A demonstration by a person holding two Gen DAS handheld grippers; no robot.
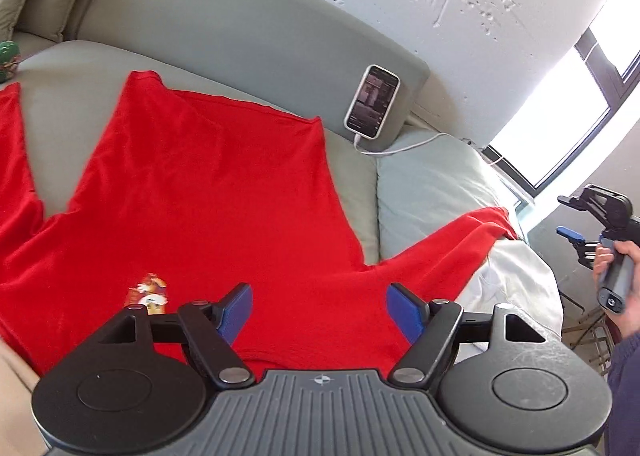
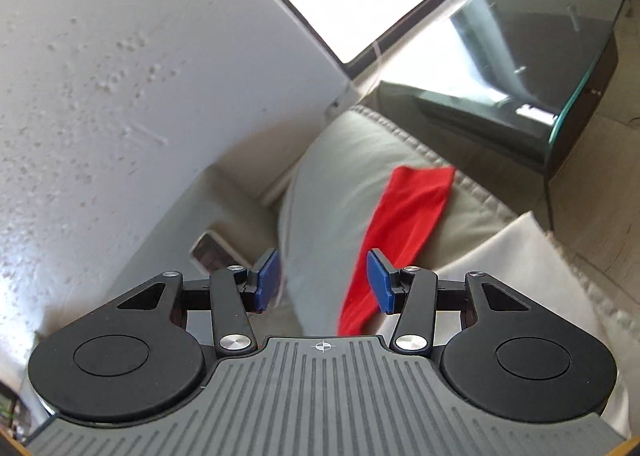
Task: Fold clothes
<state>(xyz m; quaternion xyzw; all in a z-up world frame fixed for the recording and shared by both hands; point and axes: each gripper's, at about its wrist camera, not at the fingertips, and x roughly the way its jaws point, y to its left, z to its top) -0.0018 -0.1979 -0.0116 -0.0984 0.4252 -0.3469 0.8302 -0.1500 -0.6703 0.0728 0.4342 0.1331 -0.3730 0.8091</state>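
From the left wrist, a red garment (image 1: 192, 192) with a small cartoon print (image 1: 149, 293) lies spread flat across the grey sofa (image 1: 224, 28), one sleeve reaching toward a white cloth (image 1: 516, 276). A phone (image 1: 372, 102) leans on the backrest. The left hand-held gripper (image 1: 319, 312) hangs above the garment, jaws apart, empty.

From the right wrist, the right hand-held gripper (image 2: 323, 282) stands open and empty, raised, with the red sleeve (image 2: 404, 232) draped over the sofa arm.
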